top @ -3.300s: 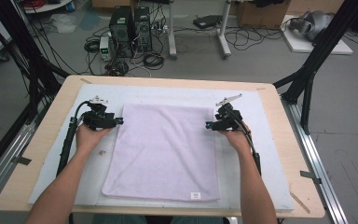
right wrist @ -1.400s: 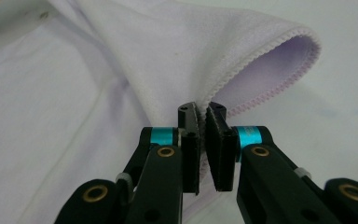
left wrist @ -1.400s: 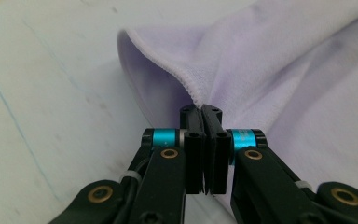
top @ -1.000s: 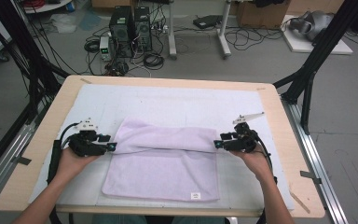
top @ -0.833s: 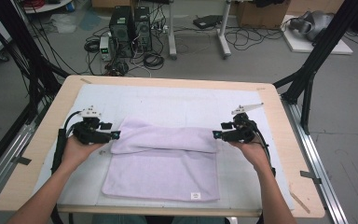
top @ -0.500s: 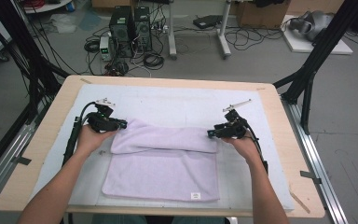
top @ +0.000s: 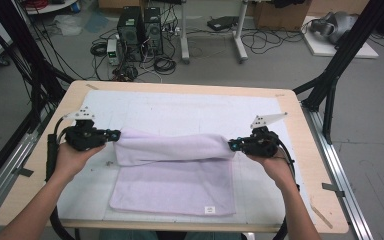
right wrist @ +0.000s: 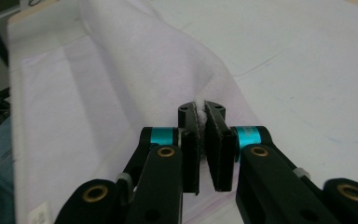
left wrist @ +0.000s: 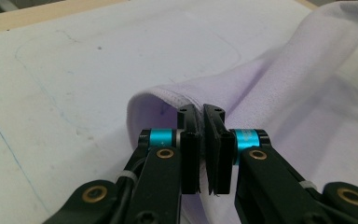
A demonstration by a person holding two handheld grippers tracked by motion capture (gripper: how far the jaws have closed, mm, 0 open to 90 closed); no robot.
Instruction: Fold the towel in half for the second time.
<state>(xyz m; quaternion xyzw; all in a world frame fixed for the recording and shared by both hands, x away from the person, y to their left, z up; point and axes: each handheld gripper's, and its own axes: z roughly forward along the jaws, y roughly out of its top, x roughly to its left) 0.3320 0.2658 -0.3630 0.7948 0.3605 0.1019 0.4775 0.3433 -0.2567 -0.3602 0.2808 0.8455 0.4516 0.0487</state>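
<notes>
A lavender towel [top: 175, 185] lies on the white mat [top: 190, 112], its far part raised into a roll-like fold across the middle. My left gripper [top: 116, 134] is shut on the fold's left end; in the left gripper view the jaws [left wrist: 200, 112] pinch the towel's hemmed edge [left wrist: 168, 95]. My right gripper [top: 231, 145] is shut on the right end, having just closed its jaws there; the right gripper view shows fabric [right wrist: 135, 70] squeezed between its jaws [right wrist: 200, 109]. The held edge hangs a little above the lower layer.
A small white label [top: 209, 209] marks the towel's near right corner. The wooden table [top: 180, 89] has bare mat beyond the towel. Black frame posts [top: 330, 95] stand beside the table. Computers and cables [top: 140, 35] lie on the floor behind.
A second ago both grippers sat lower and nearer to me beside the folded towel. They moved away from me, and now hold the towel's edge lifted off the lower layer.
</notes>
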